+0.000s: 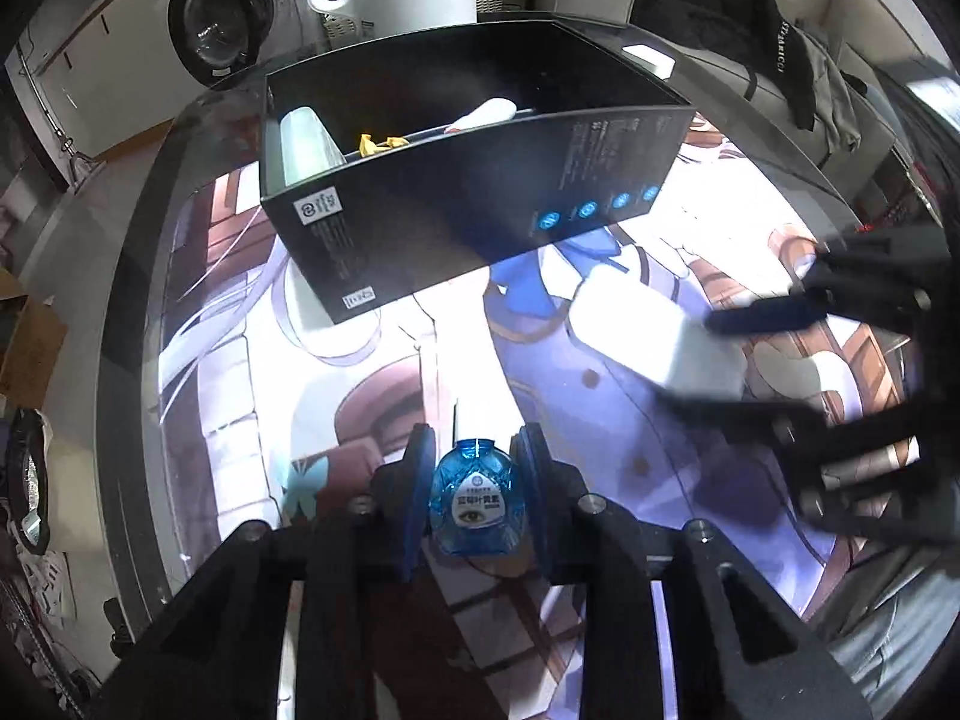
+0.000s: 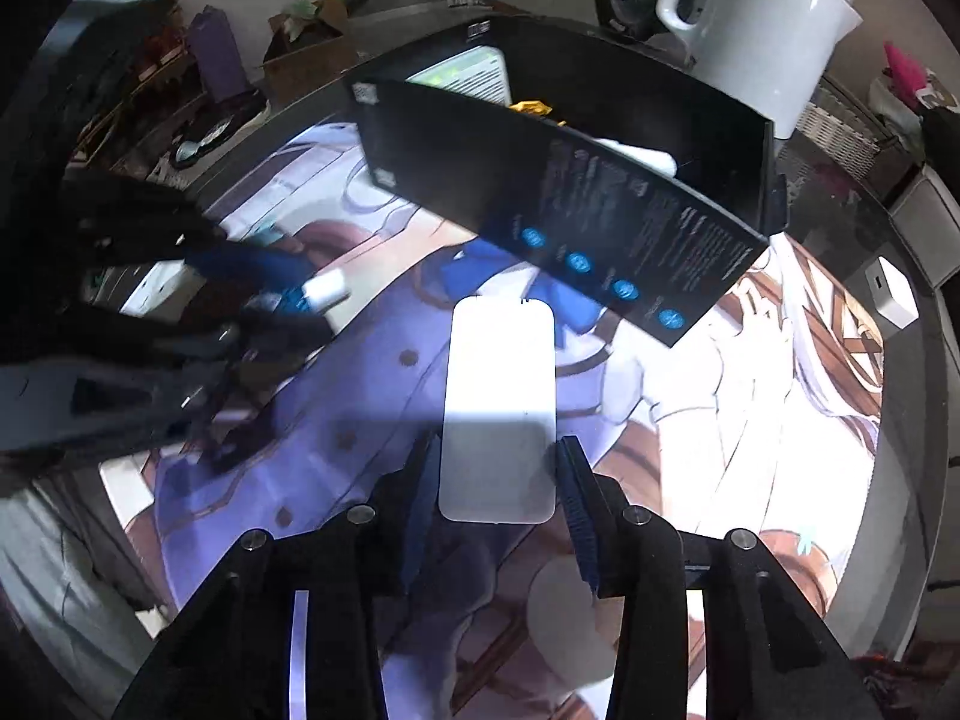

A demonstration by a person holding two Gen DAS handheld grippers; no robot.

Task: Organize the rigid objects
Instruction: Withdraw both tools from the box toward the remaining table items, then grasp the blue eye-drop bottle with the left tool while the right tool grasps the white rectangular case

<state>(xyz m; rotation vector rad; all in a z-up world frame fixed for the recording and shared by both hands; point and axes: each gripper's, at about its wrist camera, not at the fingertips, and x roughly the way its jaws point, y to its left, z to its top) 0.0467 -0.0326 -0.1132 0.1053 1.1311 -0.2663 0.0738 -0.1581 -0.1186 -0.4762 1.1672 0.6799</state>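
Fingers of the left gripper (image 1: pixel 471 489) squeeze a small blue bottle (image 1: pixel 472 504) from both sides, just above the picture mat (image 1: pixel 372 360). The right gripper (image 2: pixel 498 480) stands partly open around a flat white slab (image 2: pixel 498 408), and I cannot tell if its pads touch. A black box (image 1: pixel 480 192) sits ahead of both.
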